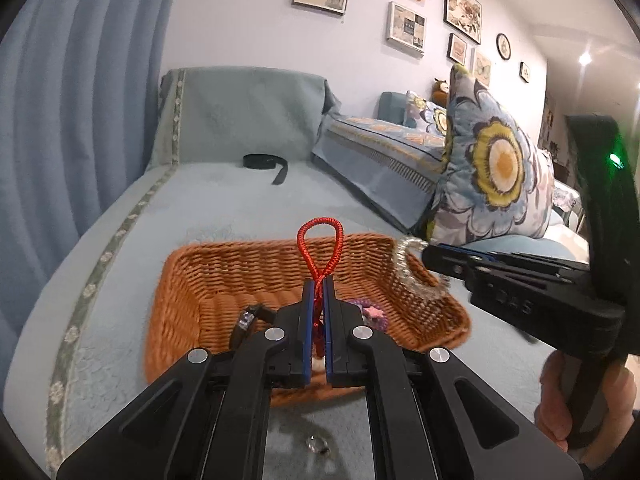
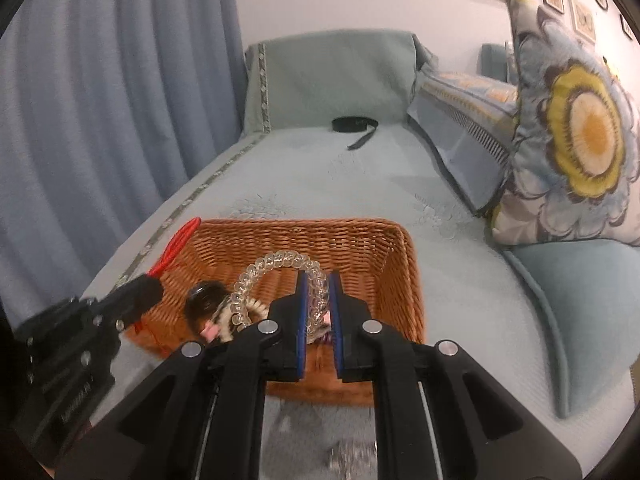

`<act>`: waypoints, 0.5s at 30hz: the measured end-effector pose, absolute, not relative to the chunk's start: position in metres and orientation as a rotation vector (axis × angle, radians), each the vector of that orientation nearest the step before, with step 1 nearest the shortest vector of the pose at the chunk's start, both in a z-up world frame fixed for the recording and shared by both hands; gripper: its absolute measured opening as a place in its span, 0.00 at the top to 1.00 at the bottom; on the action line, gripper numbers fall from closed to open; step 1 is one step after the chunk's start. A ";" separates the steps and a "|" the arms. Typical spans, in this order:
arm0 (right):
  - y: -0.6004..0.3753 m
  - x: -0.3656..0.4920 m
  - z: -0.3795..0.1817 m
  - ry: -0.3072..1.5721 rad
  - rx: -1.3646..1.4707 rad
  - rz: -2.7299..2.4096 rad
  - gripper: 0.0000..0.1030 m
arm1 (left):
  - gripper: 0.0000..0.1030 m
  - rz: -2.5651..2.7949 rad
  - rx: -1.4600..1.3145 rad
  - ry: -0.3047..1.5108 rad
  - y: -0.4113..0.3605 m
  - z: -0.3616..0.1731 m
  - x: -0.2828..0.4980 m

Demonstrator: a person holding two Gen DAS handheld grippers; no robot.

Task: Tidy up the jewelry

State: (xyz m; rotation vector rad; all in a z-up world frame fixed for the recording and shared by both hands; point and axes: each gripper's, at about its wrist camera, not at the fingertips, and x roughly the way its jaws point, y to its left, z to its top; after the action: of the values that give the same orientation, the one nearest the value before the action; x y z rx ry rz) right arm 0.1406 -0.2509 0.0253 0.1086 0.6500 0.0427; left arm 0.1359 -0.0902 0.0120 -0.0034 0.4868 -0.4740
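Clearly I'm mid-delivery. From the left wrist view, my left gripper (image 1: pixel 319 280) has its jaws pinching a red cord loop (image 1: pixel 320 240), which stands up above the near part of the wicker basket (image 1: pixel 192 280) on the sofa (image 1: pixel 240 208); a small clear piece (image 1: pixel 318 444) lies on the cover below, not yet collected. From the right wrist view, my right gripper (image 2: pixel 319 286) has its jaws clamped on a clear bead bracelet (image 2: pixel 276 262), hanging over the basket's inside, where other pieces (image 2: pixel 208 300) already lie. Next, I judge, both need lowering into the basket before the jaws are spread.
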 end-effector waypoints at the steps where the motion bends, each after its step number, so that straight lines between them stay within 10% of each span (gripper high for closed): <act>1: -0.252 0.148 0.019 0.662 0.114 0.041 0.92 | 0.98 -0.476 -0.003 0.489 -0.092 0.008 0.140; 15: -0.249 0.182 -0.023 0.783 0.108 0.041 0.91 | 0.97 -0.473 -0.045 0.619 -0.090 -0.031 0.184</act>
State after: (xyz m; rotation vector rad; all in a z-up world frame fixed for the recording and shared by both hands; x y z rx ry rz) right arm 0.1823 -0.2492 -0.0233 0.1082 0.7826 0.0406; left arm 0.1844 -0.0896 -0.0312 -0.0446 0.6185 -0.4730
